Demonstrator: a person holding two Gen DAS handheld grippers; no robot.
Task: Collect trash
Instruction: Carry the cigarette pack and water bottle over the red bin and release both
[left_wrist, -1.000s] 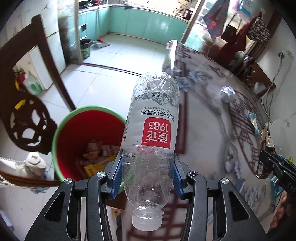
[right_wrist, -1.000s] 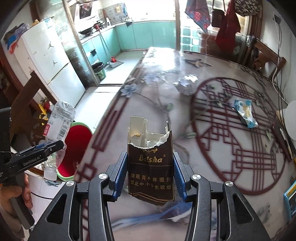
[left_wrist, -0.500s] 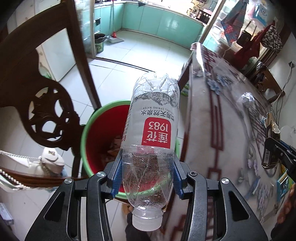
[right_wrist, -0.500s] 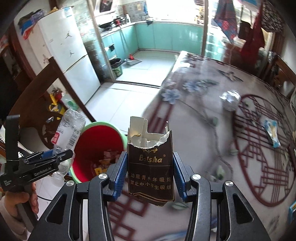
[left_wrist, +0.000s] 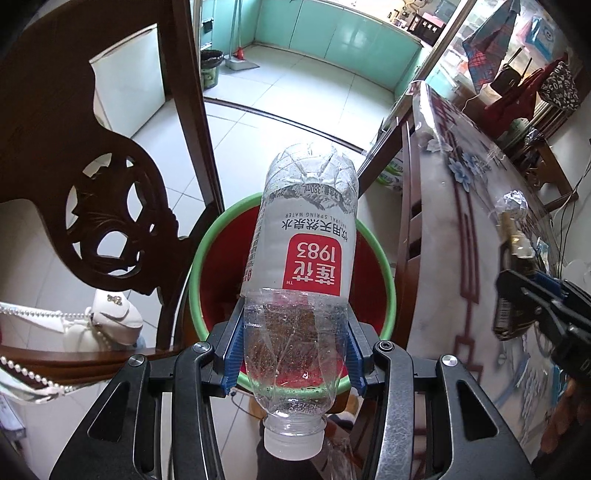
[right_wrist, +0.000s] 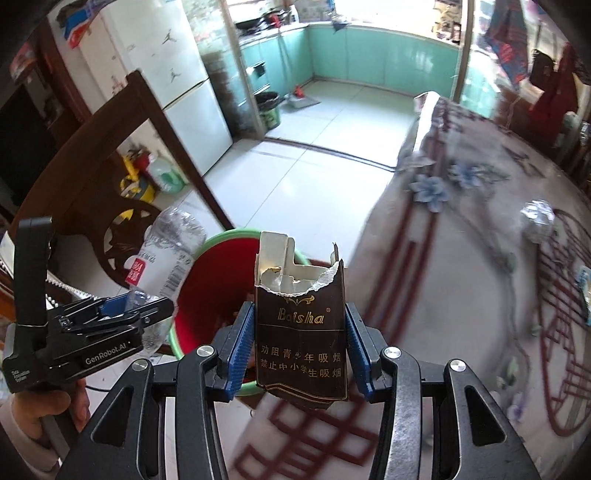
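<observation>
My left gripper (left_wrist: 293, 350) is shut on a clear plastic water bottle (left_wrist: 303, 254) with a red and white label, cap toward the camera, held above a red bin with a green rim (left_wrist: 218, 243). My right gripper (right_wrist: 300, 350) is shut on a torn dark brown cigarette pack (right_wrist: 300, 332), held over the table edge just right of the bin (right_wrist: 210, 280). The left gripper (right_wrist: 122, 317) and its bottle (right_wrist: 166, 254) also show in the right wrist view, at the bin's left rim. The right gripper (left_wrist: 532, 306) shows at the right of the left wrist view.
A carved dark wooden chair (left_wrist: 92, 206) stands left of the bin. The patterned table (right_wrist: 461, 295) lies to the right with a crumpled foil ball (right_wrist: 537, 218) and a blue wrapper (right_wrist: 585, 291). A white fridge (right_wrist: 166, 74) and a black bin (right_wrist: 267, 107) stand farther off.
Both grippers have moved left off the table toward the bin. The bottle is now over the bin's opening, and the cigarette pack has come to the table edge beside it.
</observation>
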